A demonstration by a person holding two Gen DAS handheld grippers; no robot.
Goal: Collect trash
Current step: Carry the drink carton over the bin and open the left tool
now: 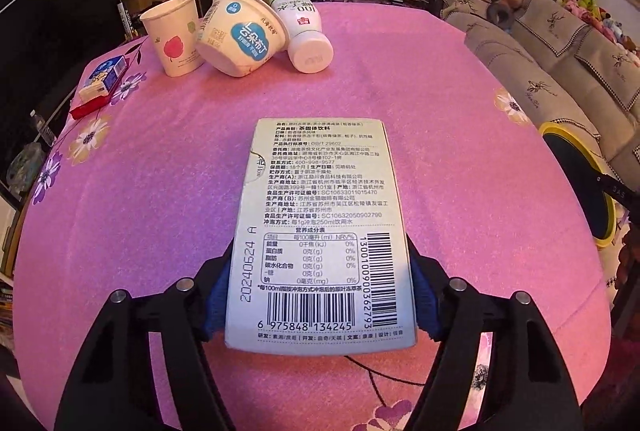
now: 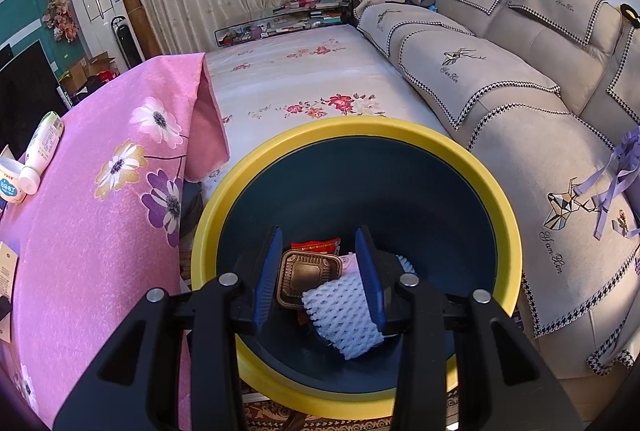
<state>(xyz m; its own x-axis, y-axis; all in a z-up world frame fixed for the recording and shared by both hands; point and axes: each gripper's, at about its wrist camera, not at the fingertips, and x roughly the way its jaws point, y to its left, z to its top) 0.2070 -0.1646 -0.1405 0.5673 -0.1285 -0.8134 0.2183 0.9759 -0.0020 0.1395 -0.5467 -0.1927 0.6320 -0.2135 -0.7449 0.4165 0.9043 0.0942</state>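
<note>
I am carrying the pale flat cardboard tea box (image 1: pixel 320 231) toward the yellow-rimmed dark blue bin (image 2: pixel 404 135), and I am judging that keeping it level and clear of the pink flowered tablecloth (image 1: pixel 160 191) matters most before I swing it over the rim at the right edge of the frame. My left gripper (image 1: pixel 320 295) is clamping the box by its long sides, the blue pads (image 1: pixel 218 295) pressing its near end at lower centre. My right gripper (image 2: pixel 318 279) is hanging over the bin with its fingers apart and gripping nothing; below them white foam netting (image 2: pixel 340 315) and a brown plastic tray (image 2: pixel 308 275) are lying inside.
</note>
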